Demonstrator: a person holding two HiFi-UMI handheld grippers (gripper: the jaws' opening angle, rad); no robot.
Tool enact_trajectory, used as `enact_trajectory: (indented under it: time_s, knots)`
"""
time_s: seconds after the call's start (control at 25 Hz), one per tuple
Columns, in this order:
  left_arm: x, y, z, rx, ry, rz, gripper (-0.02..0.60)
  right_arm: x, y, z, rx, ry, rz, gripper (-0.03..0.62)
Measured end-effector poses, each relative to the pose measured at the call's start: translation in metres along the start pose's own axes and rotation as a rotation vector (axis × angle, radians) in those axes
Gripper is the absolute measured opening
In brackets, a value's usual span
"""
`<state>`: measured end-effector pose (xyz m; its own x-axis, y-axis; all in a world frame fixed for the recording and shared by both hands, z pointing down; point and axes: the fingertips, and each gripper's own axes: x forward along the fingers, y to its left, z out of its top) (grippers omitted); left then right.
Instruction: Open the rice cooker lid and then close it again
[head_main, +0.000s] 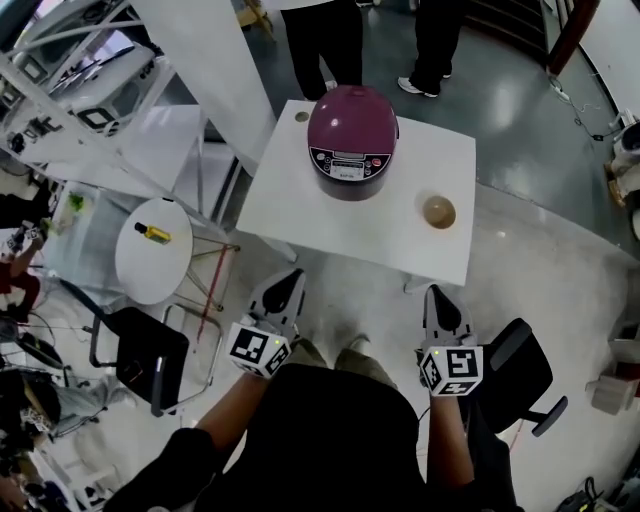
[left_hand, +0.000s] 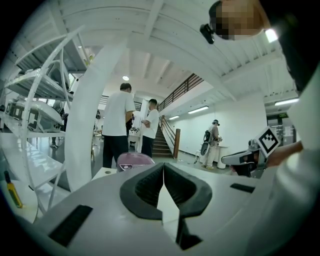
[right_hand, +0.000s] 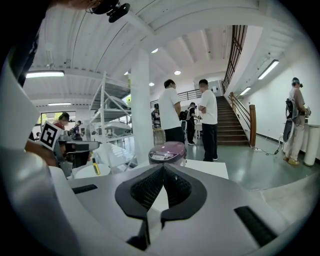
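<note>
A purple rice cooker (head_main: 352, 142) with its lid down stands at the far middle of a white square table (head_main: 300, 205). Its top shows beyond the jaws in the left gripper view (left_hand: 134, 160) and in the right gripper view (right_hand: 167, 151). My left gripper (head_main: 291, 284) hangs in front of the table's near edge, shut and holding nothing. My right gripper (head_main: 438, 297) hangs to the right at the same distance, also shut and empty. Both stand well short of the cooker.
A small tan bowl (head_main: 438, 211) sits on the table's right side. A round white side table (head_main: 152, 250) with a yellow bottle (head_main: 153, 233) stands left. White shelving (head_main: 70, 80) fills the far left. Two people (head_main: 330, 40) stand beyond the table; black chairs (head_main: 140, 355) flank me.
</note>
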<state>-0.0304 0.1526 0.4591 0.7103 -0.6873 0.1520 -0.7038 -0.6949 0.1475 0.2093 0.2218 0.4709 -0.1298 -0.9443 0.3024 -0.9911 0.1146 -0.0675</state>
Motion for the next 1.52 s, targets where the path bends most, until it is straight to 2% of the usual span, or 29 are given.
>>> enact_trajectory:
  time_s: [0.2,0.6,0.92,1.12,1.52]
  knots:
    - [-0.003,-0.005,0.009,0.017,-0.038,0.014,0.005,-0.005,-0.006,0.012,-0.021,-0.043,-0.008,-0.002]
    - [-0.004,-0.013,0.018,0.029,-0.086,0.038,0.005,-0.011,-0.021,0.021,-0.071,-0.057,-0.019,-0.002]
    - [0.002,-0.024,0.023,0.023,-0.093,0.037,0.005,-0.016,-0.026,0.016,-0.087,-0.046,-0.008,-0.002]
    - [0.002,-0.032,0.017,0.025,-0.068,0.020,0.005,-0.017,-0.026,0.003,-0.080,-0.026,0.003,-0.002]
    - [0.001,-0.036,0.010,0.017,-0.059,0.023,0.005,-0.015,-0.025,0.002,-0.086,-0.027,0.011,-0.002]
